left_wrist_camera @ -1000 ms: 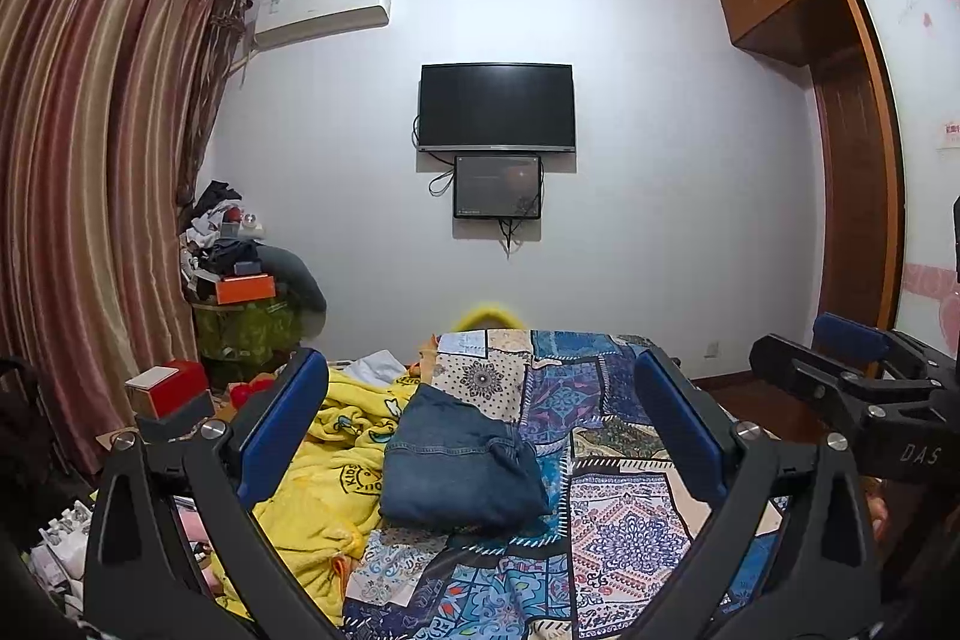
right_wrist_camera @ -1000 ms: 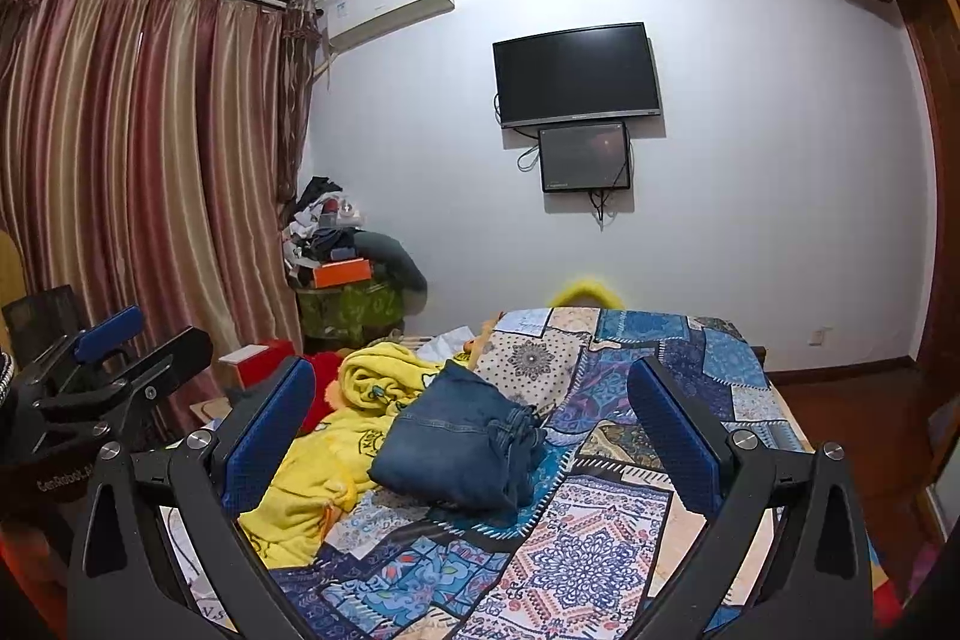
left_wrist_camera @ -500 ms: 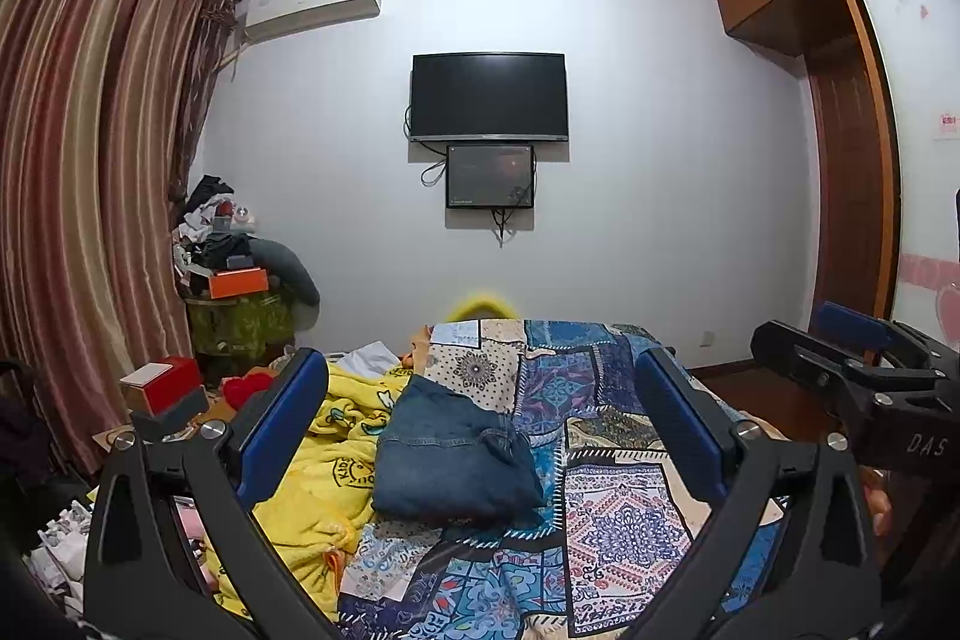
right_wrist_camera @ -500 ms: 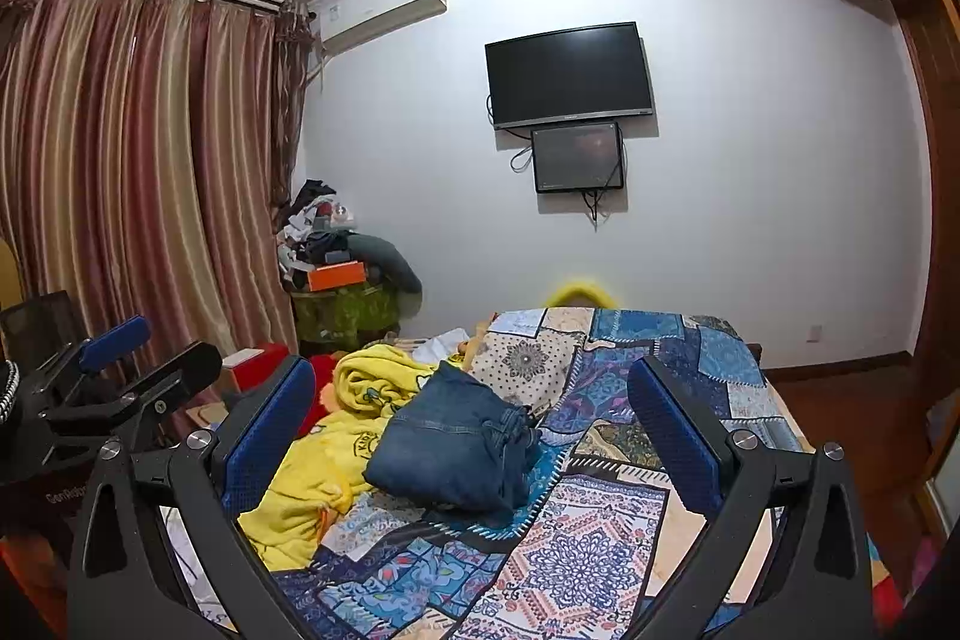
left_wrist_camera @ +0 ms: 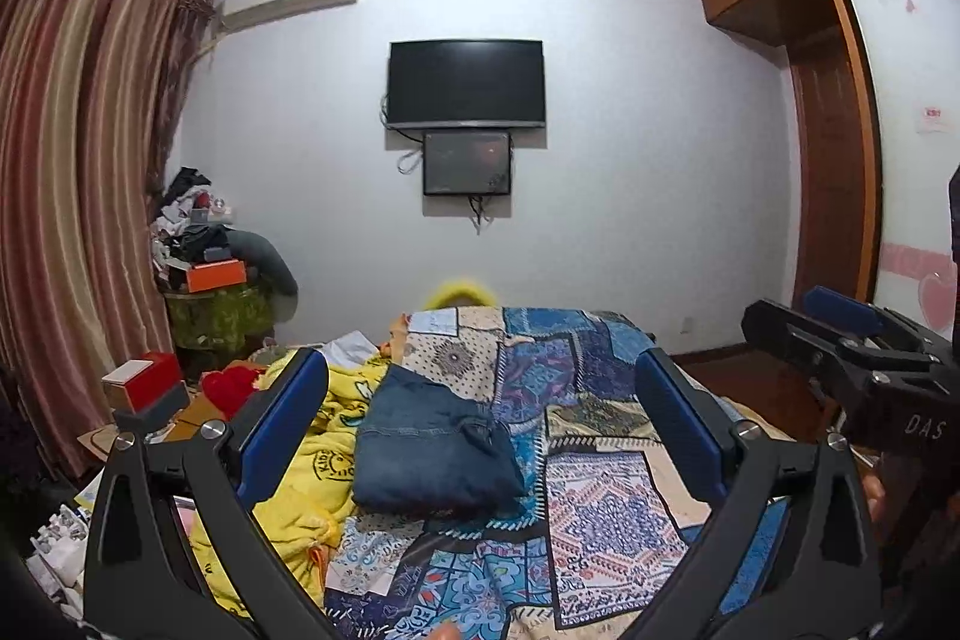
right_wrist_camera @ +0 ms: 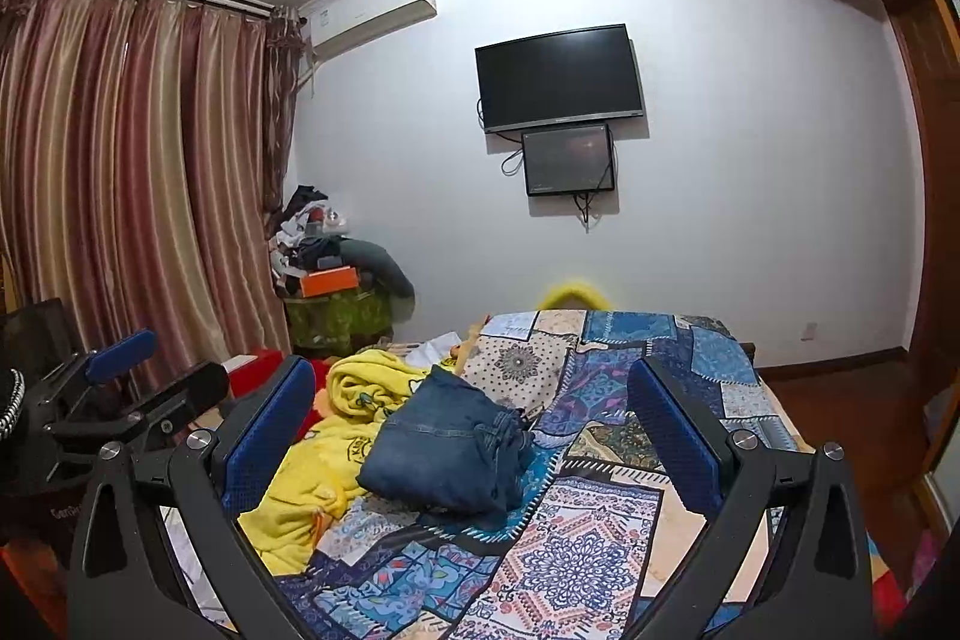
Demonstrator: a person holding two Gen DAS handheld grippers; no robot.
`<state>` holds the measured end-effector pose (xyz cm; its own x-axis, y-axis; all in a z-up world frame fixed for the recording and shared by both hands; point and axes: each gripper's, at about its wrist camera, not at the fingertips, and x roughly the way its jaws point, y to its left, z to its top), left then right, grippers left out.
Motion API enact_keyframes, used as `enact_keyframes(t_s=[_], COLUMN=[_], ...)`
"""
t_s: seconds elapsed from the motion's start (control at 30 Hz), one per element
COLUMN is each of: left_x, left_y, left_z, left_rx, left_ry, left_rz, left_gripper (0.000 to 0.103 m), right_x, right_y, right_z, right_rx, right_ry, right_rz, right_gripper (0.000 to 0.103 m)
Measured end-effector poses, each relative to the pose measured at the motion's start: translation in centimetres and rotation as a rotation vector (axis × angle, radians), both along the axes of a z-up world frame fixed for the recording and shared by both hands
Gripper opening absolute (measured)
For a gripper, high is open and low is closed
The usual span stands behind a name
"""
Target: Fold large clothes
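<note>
A folded pair of blue jeans [left_wrist_camera: 429, 451] lies as a compact bundle on the patchwork bedspread [left_wrist_camera: 606, 508]; the right wrist view shows the same jeans [right_wrist_camera: 444, 451] on the bedspread [right_wrist_camera: 588, 538]. My left gripper [left_wrist_camera: 480, 418] hangs open above the bed, its blue pads wide apart and empty, well short of the jeans. My right gripper [right_wrist_camera: 471, 424] is also open and empty, held back from the bundle. Each view shows the other gripper at its edge: the right one [left_wrist_camera: 852, 340] and the left one [right_wrist_camera: 120, 376].
A crumpled yellow blanket [left_wrist_camera: 312, 436] lies left of the jeans. Red boxes [left_wrist_camera: 147, 385] and a cluttered stand [left_wrist_camera: 213, 292] sit by the striped curtains [left_wrist_camera: 72, 196]. A TV [left_wrist_camera: 467, 82] hangs on the far wall; a wooden wardrobe [left_wrist_camera: 834, 148] stands right.
Both views have tilted slightly downward and the bed sits a little lower in frame; the jeans have not moved. Both grippers stay open.
</note>
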<state>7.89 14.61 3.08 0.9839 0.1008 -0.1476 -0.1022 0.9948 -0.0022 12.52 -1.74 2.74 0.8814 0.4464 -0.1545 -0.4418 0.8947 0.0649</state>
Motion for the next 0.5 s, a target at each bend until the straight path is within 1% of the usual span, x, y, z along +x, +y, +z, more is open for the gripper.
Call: enact_keyframes(t_s=[0.5], left_x=[1.05], left_y=[0.07], left_z=[-0.67], left_rx=[-0.015], left_ry=[0.026], left_rz=[-0.013], left_gripper=[0.103], right_x=[0.16], right_y=[-0.63], right_z=[-0.12], right_rx=[0.014], right_ry=[0.008], right_rz=[-0.021], right_gripper=[0.103])
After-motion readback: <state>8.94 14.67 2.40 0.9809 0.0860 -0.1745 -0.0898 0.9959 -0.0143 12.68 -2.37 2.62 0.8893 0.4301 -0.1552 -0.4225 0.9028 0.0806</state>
